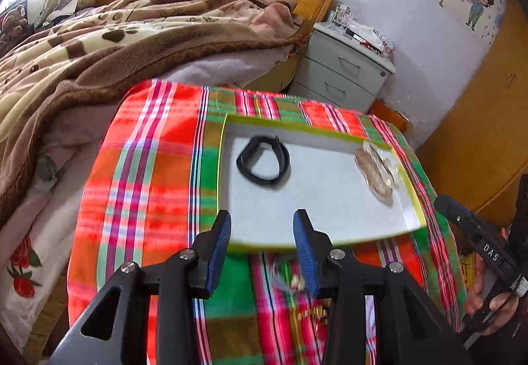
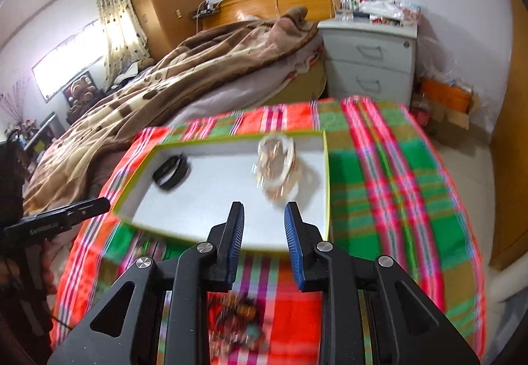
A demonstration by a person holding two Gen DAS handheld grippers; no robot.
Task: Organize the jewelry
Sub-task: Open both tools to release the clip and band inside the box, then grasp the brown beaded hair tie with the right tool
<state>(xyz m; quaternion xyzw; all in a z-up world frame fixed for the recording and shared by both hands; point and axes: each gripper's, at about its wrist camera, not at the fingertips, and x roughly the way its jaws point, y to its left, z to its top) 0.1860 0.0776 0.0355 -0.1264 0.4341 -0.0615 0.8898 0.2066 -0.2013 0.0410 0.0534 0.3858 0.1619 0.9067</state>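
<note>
Left gripper (image 1: 262, 223): jaws parted wide, nothing between them, tips hanging over the near rim of the tray (image 1: 330, 130). Right gripper (image 2: 264, 216): also parted and empty, tips over the tray's near edge.

Just below and nearer than the left tips, on the plaid cloth (image 1: 142, 186), lies a small clear packet (image 1: 290, 276) with gold bits inside, and nearer still some loose gold pieces (image 1: 313, 314); blurred, type not readable. Under the right gripper, between its arms, a heap of mixed beaded jewelry (image 2: 237, 315), also blurred.

Inside the tray, beyond the left tips and a little left: a black band (image 1: 264, 162), lying flat in a loop. At the far right side of the tray: a clear bag of pale bracelets (image 1: 376, 172), close ahead of the right tips.

Handling, as judged:
- Packet and bag: light, slick plastic, likely to slide; pinch an edge or corner, not the bulge.
- Loose gold pieces: tiny, hard, easy to scatter or lose in the cloth; take them one at a time with a narrow bite.
- Black band: looks rubbery, flexible, good grip; take across the strap.
- Beaded heap: may be tangled, so a lifted strand could drag others.

The cloth is soft and may bunch under a low approach.
</note>
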